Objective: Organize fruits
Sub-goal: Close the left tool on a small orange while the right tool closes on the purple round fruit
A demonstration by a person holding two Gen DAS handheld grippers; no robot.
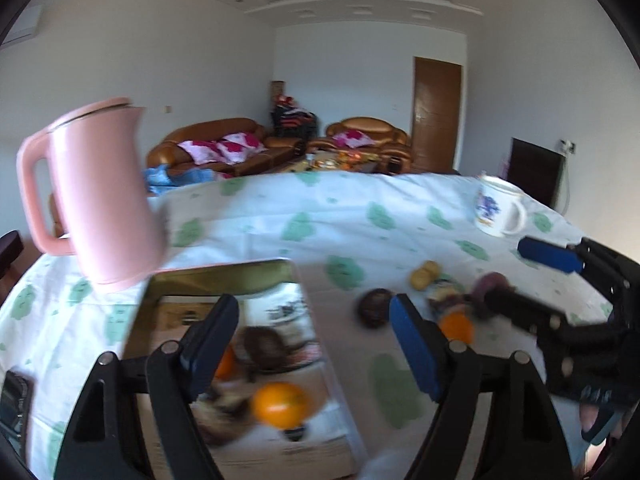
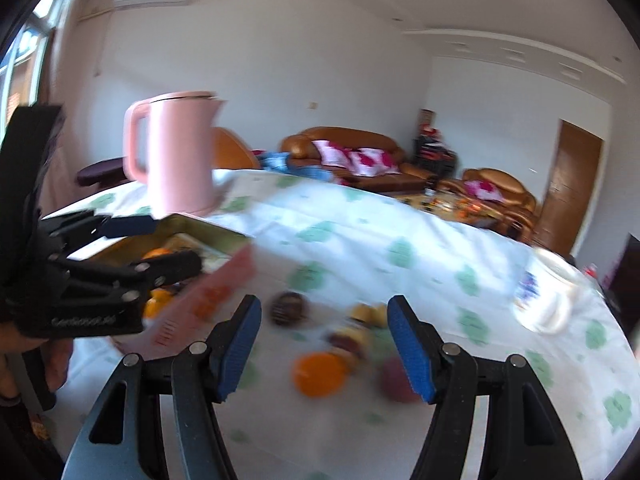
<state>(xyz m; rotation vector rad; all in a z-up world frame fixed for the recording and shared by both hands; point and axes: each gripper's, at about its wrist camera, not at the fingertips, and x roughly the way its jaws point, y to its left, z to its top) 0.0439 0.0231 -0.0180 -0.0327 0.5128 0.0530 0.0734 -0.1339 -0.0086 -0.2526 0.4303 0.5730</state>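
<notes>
A gold-rimmed tin box (image 1: 220, 270) lies on the flowered tablecloth and holds two oranges (image 1: 282, 404) and a dark round fruit (image 1: 264, 344). My left gripper (image 1: 316, 344) hovers open above the box, its pads touching nothing. To the right of the box, loose fruit lies on the cloth: a dark fruit (image 2: 288, 308), a yellow fruit (image 2: 368, 314), an orange (image 2: 320, 374) and a purple fruit (image 2: 396, 380). My right gripper (image 2: 326, 344) stands open over this group with nothing between its fingers. It also shows at the right of the left wrist view, as the right gripper (image 1: 504, 272).
A pink kettle (image 1: 100, 200) stands just behind the box at the left. A white printed mug (image 1: 496, 210) sits near the table's far right edge. A dark flat object (image 1: 14, 400) lies at the near left. Sofas and a door stand beyond the table.
</notes>
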